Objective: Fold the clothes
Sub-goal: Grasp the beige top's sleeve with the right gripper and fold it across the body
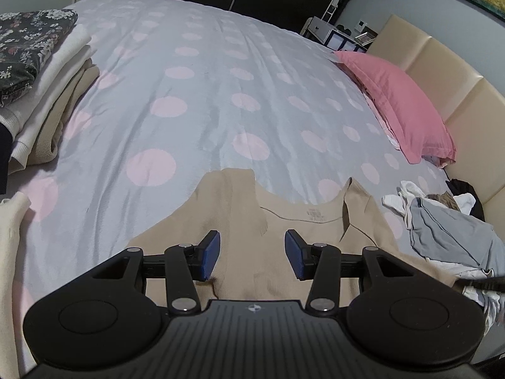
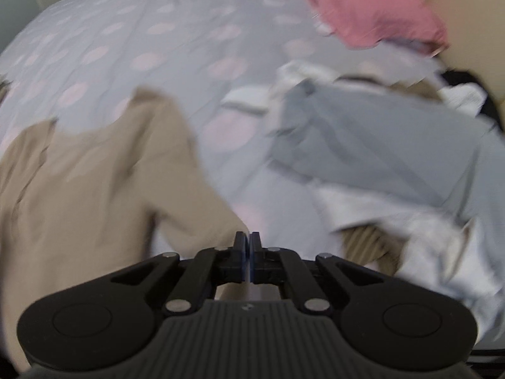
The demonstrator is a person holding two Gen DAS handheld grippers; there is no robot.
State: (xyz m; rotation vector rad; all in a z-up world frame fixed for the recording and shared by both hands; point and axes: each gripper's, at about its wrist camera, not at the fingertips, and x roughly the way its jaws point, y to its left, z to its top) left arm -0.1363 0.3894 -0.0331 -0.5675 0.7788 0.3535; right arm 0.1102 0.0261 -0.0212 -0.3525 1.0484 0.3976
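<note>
A beige sleeveless top (image 1: pixel 252 237) lies spread on the bed, neckline away from me. My left gripper (image 1: pixel 252 254) is open and hovers over its middle, holding nothing. In the blurred right wrist view the same beige top (image 2: pixel 94 189) lies at the left. My right gripper (image 2: pixel 249 246) is shut at the top's right edge; the blur hides whether cloth is pinched between the pads.
The bed has a grey cover with pink dots (image 1: pixel 205 94). A stack of folded clothes (image 1: pixel 41 88) sits at the far left. A pink pillow (image 1: pixel 397 104) and a cream headboard (image 1: pixel 457 94) are at the right. A heap of unfolded grey and white clothes (image 1: pixel 448 233) lies right of the top, and also shows in the right wrist view (image 2: pixel 378 158).
</note>
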